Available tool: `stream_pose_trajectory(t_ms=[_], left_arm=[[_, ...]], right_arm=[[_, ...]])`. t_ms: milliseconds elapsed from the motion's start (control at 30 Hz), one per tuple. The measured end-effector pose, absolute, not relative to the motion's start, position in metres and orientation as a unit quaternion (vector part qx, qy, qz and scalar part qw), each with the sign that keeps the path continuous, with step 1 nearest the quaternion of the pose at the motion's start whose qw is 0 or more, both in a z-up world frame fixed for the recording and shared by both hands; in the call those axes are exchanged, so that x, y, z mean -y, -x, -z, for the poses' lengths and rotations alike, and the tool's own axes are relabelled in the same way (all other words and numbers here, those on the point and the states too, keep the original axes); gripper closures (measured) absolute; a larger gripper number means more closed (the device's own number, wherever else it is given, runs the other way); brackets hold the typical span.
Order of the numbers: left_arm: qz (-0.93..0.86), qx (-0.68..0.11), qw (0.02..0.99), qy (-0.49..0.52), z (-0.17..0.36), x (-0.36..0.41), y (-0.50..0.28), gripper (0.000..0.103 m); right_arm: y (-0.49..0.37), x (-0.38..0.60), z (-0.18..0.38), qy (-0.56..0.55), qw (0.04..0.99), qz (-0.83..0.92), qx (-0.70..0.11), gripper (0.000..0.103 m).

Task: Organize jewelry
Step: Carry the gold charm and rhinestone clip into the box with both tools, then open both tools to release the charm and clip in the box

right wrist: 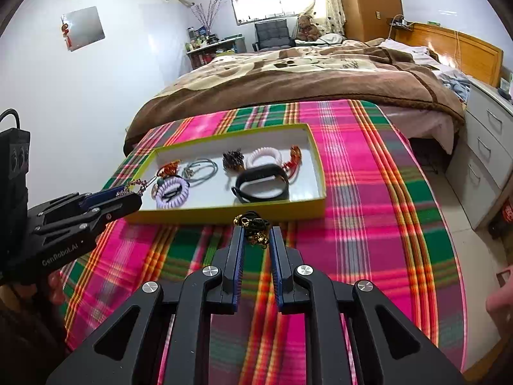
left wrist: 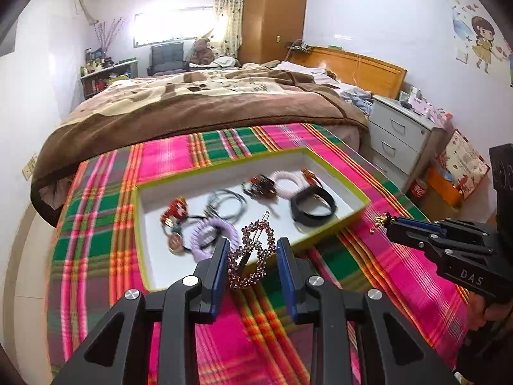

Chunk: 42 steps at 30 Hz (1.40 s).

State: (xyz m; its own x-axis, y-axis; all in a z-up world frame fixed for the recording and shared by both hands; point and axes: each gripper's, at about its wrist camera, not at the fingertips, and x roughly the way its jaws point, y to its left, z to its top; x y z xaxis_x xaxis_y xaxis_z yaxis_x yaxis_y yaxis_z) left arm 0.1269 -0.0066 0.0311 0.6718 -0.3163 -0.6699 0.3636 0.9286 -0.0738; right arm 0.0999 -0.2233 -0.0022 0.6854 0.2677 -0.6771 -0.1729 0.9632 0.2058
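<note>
On the left, the left gripper (left wrist: 253,258) holds a sparkly heart-shaped hair clip (left wrist: 251,255). Its two blue pads squeeze the clip from both sides. The clip hangs just over the near edge of the tray (left wrist: 323,235), a flat white box with a yellow-green rim. The tray sits on the worktop (left wrist: 400,276), which has a pink and green checked cloth on it.

Inside the tray there are already many things. From left to right I see a red hair bobble (left wrist: 174,213), a purple coil hair tie (left wrist: 208,234), some thin grey hair bands (left wrist: 224,207), a dark brown hair clip (left wrist: 259,186), a pale pink coil hair tie (left wrist: 288,183) and a black wristband (left wrist: 312,207).

On the right, the right gripper (right wrist: 256,232) is closed on a little black cord with gold beads (right wrist: 255,227). It is held up just in front of the tray's near wall, not over the tray yet.

So the step right now looks like carrying the last two pieces to the tray. Most of the job seems done.

Next, I think each hand needs to move forward over a bare white spot in the tray, go down a little, and then let go. The heart clip is nearly there. The cord has to get over the rim first.
</note>
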Motion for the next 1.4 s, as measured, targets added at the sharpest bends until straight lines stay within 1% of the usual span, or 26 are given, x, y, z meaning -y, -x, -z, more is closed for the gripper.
stream_pose_trajectory(t_ms=[233,433,700,933,1000,1100,1233,1333,1400], left_arm=[[0.158,-0.366,0.917,-0.024,-0.027,-0.009,-0.153,0.073],[0.117,-0.371,0.921,-0.029,-0.013,-0.016,-0.168,0.073],[0.108,-0.383,0.917,-0.013,0.001,-0.020,-0.180,0.073],[0.100,-0.393,0.914,-0.016,0.009,-0.020,-0.186,0.073],[0.103,-0.397,0.912,-0.002,0.010,-0.022,-0.187,0.073],[0.099,-0.391,0.915,-0.017,0.011,-0.020,-0.185,0.073],[0.107,-0.402,0.909,0.010,0.013,-0.023,-0.188,0.072],[0.101,-0.401,0.910,-0.004,0.014,-0.021,-0.187,0.072],[0.105,-0.404,0.909,0.006,0.015,-0.022,-0.187,0.072]], right_arm=[[-0.132,0.207,0.001,-0.051,0.914,-0.137,-0.379,0.087],[-0.166,0.185,0.009,-0.033,0.909,-0.150,-0.387,0.087],[-0.202,0.162,0.025,0.002,0.901,-0.160,-0.402,0.087],[-0.216,0.154,0.036,0.024,0.896,-0.157,-0.415,0.087],[-0.217,0.153,0.036,0.027,0.897,-0.157,-0.413,0.087],[-0.219,0.152,0.036,0.036,0.898,-0.153,-0.410,0.087],[-0.220,0.149,0.036,0.048,0.902,-0.141,-0.405,0.087],[-0.219,0.148,0.037,0.055,0.904,-0.138,-0.402,0.087],[-0.219,0.149,0.037,0.056,0.904,-0.137,-0.401,0.087]])
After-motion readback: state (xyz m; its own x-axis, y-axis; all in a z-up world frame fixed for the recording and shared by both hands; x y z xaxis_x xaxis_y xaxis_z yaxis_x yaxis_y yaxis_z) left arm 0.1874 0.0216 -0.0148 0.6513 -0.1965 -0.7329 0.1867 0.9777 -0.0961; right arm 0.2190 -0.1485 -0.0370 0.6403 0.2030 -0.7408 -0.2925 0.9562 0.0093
